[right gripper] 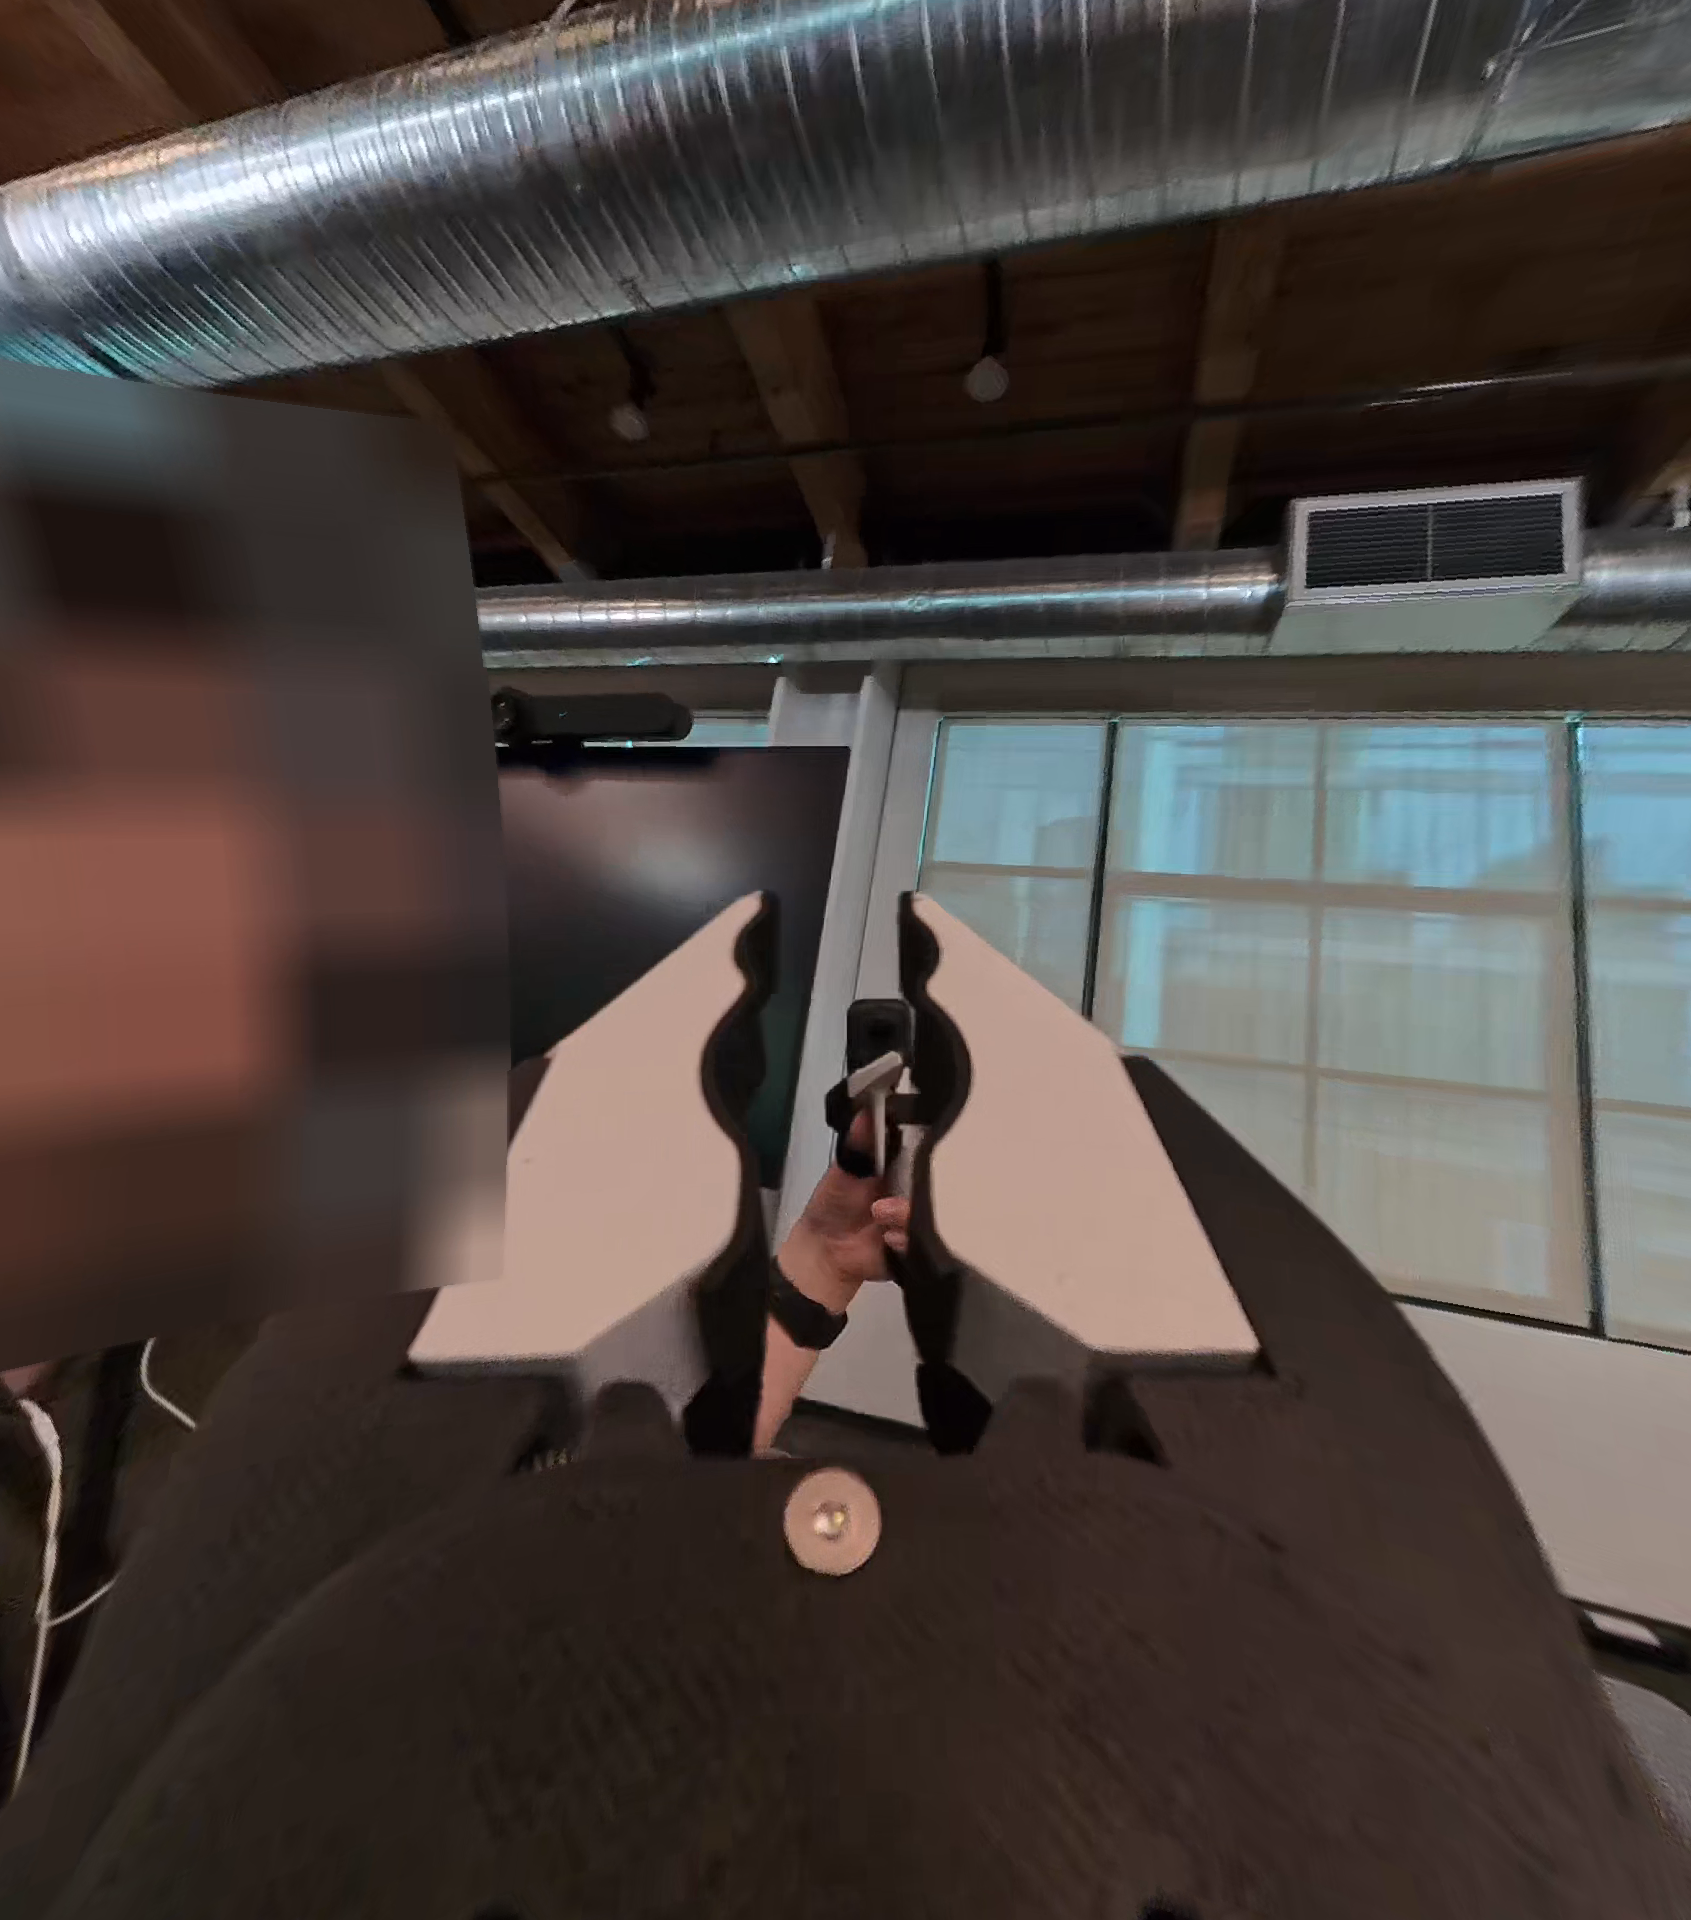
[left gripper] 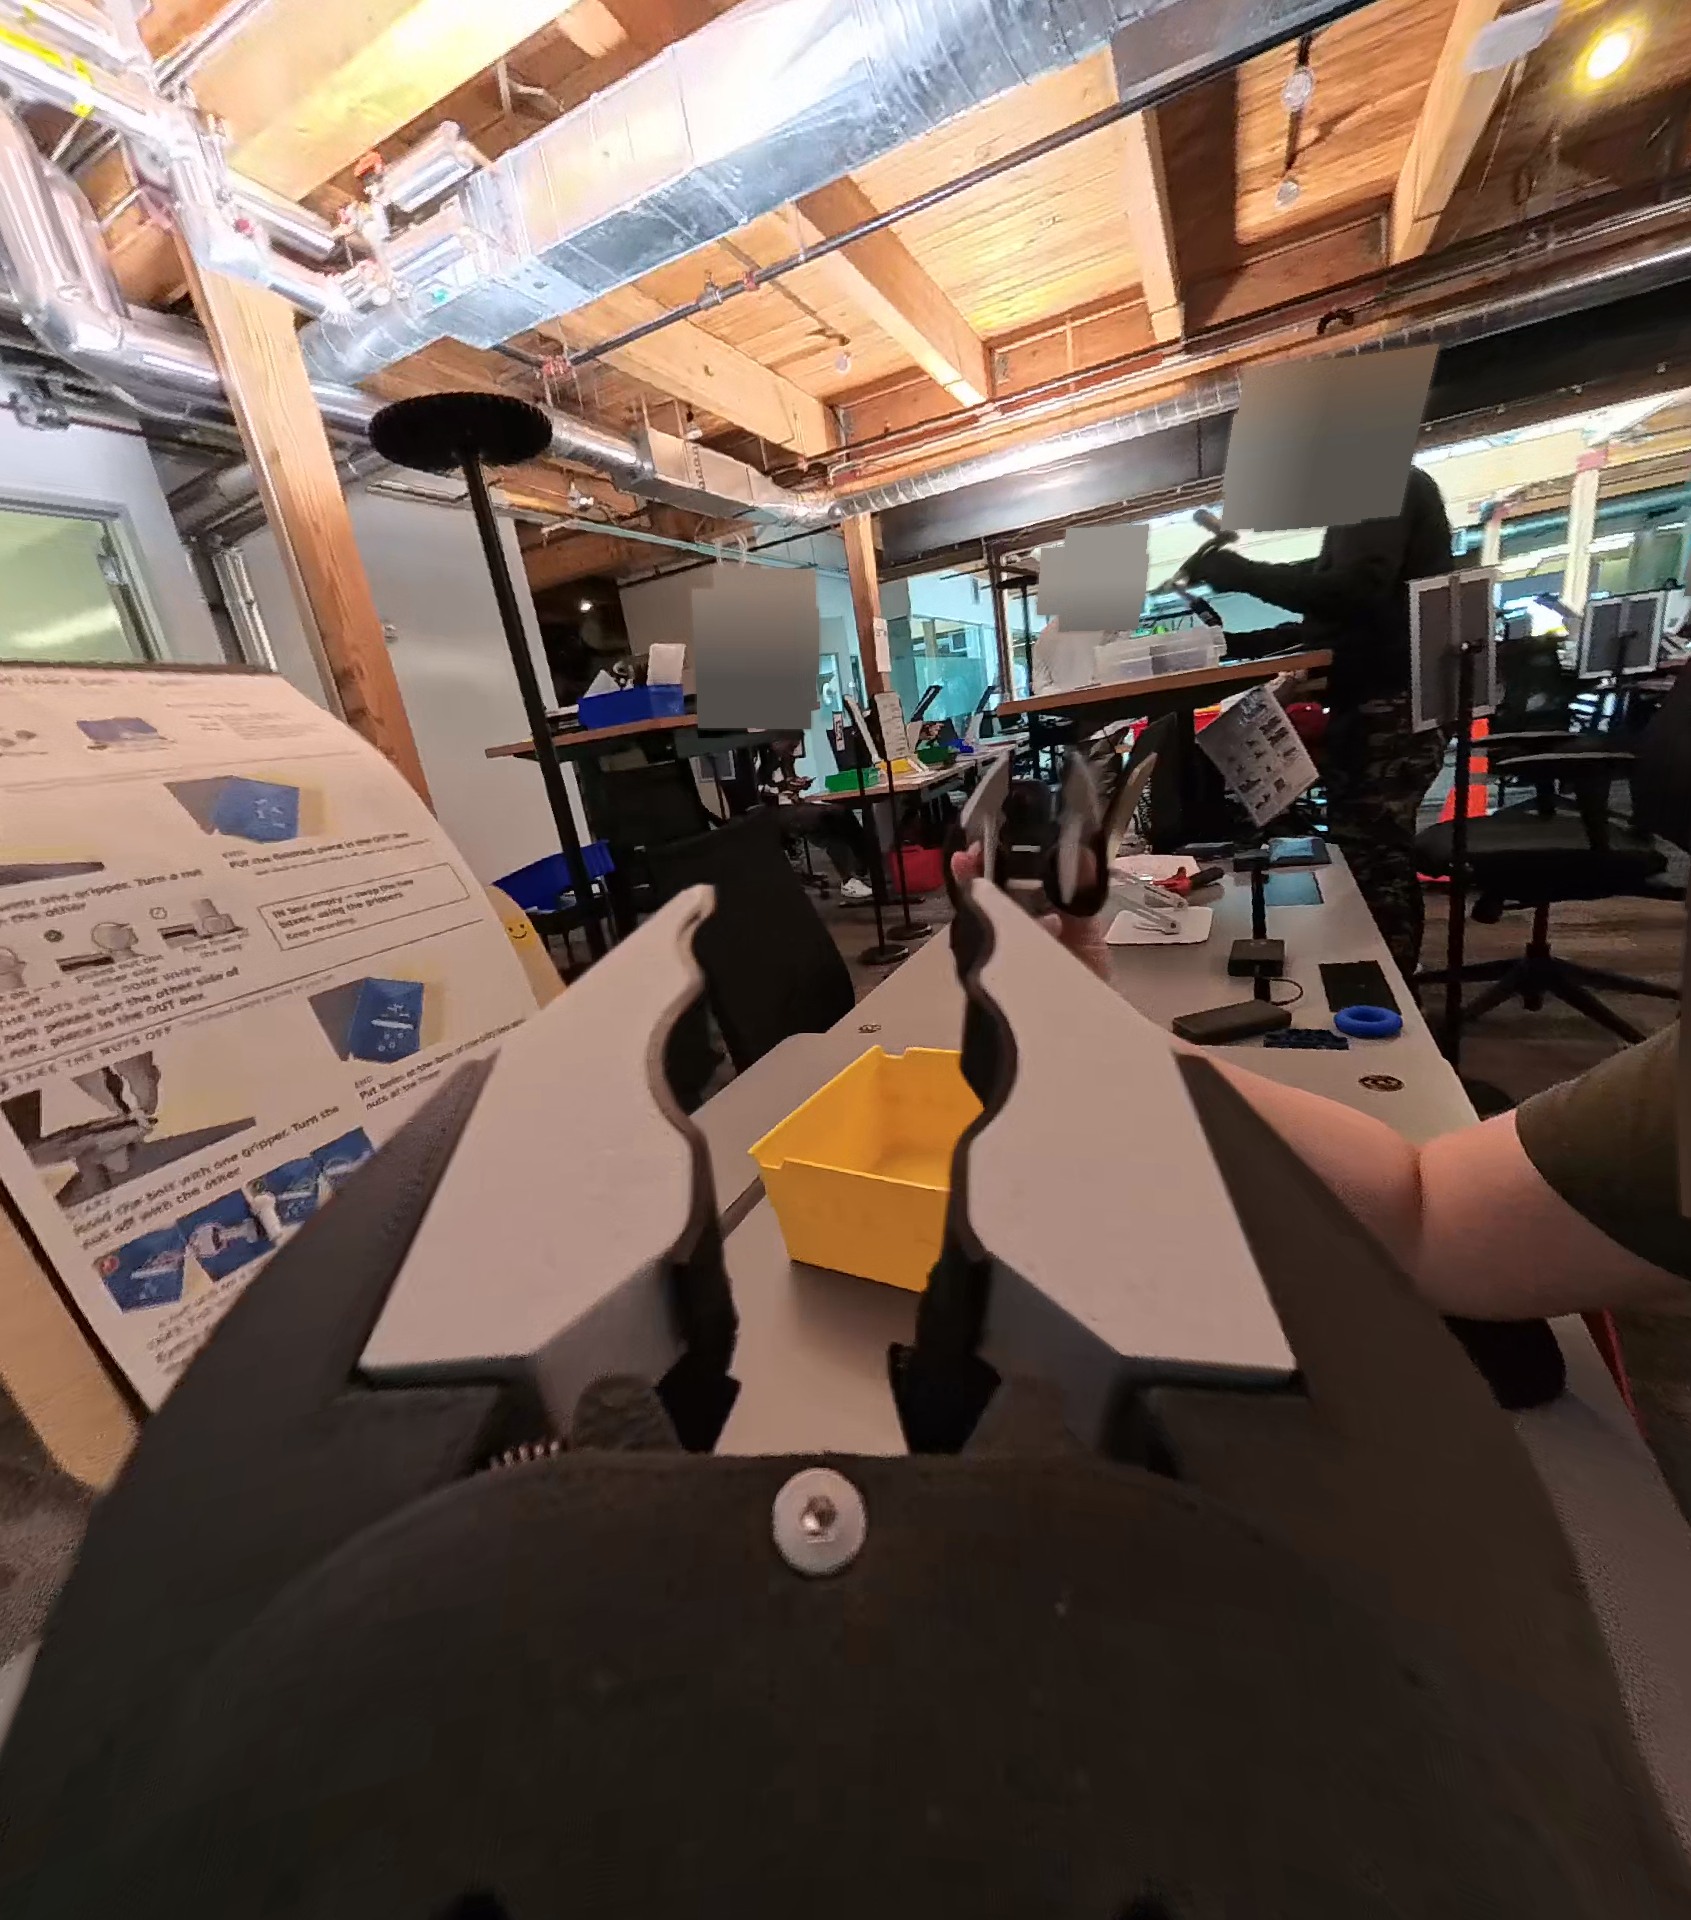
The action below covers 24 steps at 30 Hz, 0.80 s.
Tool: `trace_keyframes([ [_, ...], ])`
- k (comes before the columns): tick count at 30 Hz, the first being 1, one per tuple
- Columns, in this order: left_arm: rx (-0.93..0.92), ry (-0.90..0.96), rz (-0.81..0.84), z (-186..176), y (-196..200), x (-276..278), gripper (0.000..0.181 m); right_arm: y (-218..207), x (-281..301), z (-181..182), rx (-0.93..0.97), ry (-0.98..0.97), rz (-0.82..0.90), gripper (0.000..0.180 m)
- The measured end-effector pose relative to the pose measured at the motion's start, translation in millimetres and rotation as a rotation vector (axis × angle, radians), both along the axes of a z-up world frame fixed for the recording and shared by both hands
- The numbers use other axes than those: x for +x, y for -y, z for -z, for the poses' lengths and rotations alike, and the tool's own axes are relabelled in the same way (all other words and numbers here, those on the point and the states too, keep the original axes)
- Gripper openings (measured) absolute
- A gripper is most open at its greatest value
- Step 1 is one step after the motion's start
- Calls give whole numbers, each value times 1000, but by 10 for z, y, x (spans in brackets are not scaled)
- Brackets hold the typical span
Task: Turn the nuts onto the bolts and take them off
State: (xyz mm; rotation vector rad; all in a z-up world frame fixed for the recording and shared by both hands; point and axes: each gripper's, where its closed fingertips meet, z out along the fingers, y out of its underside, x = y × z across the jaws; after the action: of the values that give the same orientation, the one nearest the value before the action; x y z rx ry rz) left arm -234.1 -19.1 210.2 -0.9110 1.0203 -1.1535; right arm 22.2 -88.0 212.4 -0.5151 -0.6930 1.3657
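The left gripper (left gripper: 830, 914) is spread and empty; beyond its fingers an empty yellow bin (left gripper: 862, 1174) sits on the desk (left gripper: 1236, 977). The right gripper (right gripper: 833, 909) – raised – gapes on nothing. No nuts or bolts show. Likely small, hard, slippery steel: pinch a bolt's shank, a nut's flats.

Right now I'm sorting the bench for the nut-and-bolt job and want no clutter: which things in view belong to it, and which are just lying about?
Belong to the job:
- yellow bin, no nuts or bolts showing in it
- instruction sheet
- left gripper, open, empty
- right gripper, open, empty

Lying about:
- blue ring
- black box
- office chair
- floor lamp
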Motion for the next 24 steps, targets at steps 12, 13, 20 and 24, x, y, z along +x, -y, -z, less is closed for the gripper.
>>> trace_keyframes([
  [12,102,1,-91,105,-188,11,0,-215,-101,331,20,238,165,0],
  [13,107,-8,-101,121,-205,13,0,-240,-126,360,8,260,171,0],
  [20,177,-68,-161,206,-263,-10,0,-349,-189,390,47,294,330,0],
  [24,213,-126,-198,277,-297,-37,0,-412,-216,410,51,351,441,0],
])
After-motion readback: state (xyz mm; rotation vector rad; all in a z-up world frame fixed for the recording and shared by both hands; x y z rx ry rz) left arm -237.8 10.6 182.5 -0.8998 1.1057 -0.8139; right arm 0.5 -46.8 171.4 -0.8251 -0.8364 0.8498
